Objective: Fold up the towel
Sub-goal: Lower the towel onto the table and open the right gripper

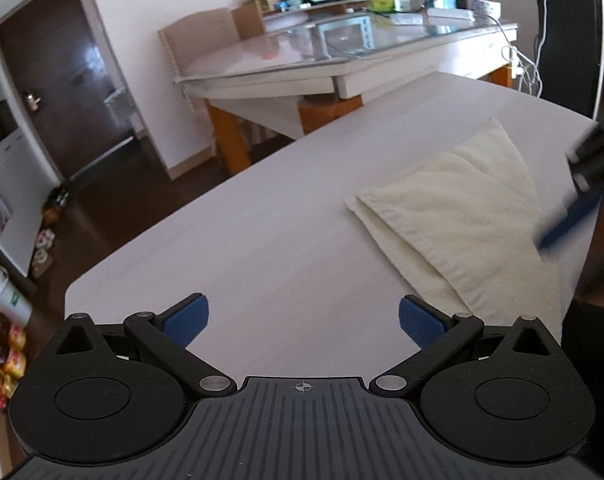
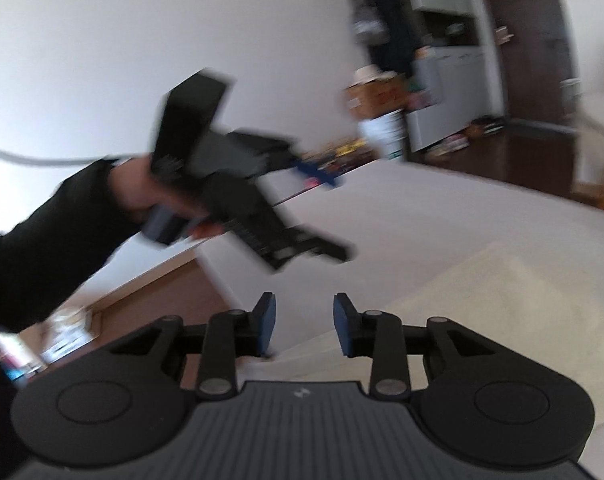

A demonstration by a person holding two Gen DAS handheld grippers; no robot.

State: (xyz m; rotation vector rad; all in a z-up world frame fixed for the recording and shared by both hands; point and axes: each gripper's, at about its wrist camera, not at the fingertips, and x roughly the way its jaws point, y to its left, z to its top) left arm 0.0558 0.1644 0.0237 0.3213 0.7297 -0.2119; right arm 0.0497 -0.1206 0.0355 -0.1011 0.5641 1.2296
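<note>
1. Left gripper point(image 1: 304, 322) is over the bare white table point(image 1: 261, 240), blue pads spread wide, nothing between them, so it's let go.
2. The cream towel point(image 1: 462, 220) lies on that table to its right, already folded over, one layer on top with the lower edge peeking out.
3. Right gripper point(image 2: 304, 330) sits above the towel's edge, jaws partly apart and empty. It's blurry, but no cloth is pinched.
</note>
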